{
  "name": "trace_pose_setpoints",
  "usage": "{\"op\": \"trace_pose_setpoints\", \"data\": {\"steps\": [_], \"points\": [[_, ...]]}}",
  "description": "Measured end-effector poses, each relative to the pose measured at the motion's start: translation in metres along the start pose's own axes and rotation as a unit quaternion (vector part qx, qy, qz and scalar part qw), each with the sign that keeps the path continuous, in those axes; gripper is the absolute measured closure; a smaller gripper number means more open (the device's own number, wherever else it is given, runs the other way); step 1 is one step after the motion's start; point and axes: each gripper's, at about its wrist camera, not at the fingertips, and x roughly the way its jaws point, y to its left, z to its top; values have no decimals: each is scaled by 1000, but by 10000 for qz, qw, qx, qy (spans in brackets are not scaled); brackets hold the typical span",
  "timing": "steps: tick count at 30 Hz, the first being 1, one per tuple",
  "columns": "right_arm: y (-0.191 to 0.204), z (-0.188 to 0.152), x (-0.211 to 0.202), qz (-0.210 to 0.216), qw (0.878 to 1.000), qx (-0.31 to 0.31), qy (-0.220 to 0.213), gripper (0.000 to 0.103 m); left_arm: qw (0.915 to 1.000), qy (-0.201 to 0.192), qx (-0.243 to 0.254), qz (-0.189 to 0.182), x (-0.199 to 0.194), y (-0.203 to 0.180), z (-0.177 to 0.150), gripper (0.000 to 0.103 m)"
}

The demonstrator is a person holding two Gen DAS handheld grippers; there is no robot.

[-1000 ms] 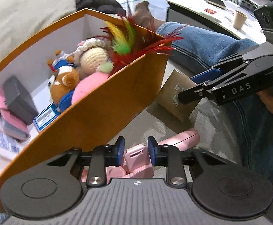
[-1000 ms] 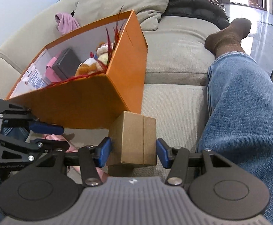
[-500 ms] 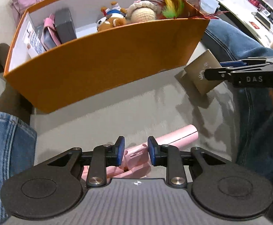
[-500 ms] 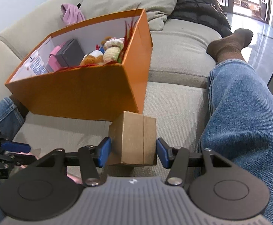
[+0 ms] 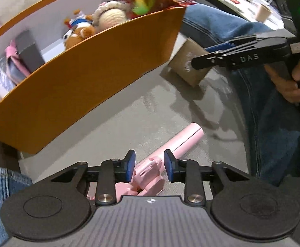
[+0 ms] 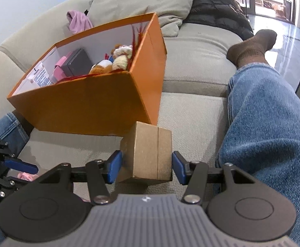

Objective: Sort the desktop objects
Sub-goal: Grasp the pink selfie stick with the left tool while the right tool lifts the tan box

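Holding two items, I log them in turn. My left gripper has its blue pads on either side of a pink plastic folding handle-shaped gadget, whose round end runs forward beyond the jaws over the grey sofa cushion; whether the pads press it, I cannot tell. My right gripper is clenched on a small brown cardboard box, upright between its pads. Ahead of both jaws, slightly left, stands an open orange cardboard box with white lining, holding plush toys, a dark grey case and red feathers. Right of the right jaws: a blue-jeaned leg.
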Motion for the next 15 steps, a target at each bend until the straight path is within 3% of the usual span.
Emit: {"op": "trace_pose_setpoints", "data": {"steps": [7,15], "points": [[13,1,7,109,9996,-188,171,49,9995,83,309,-21,6,-6,6,83],[14,0,10,133,9994,-210,240,49,9933,269,1125,-74,-4,-17,8,83]]}}
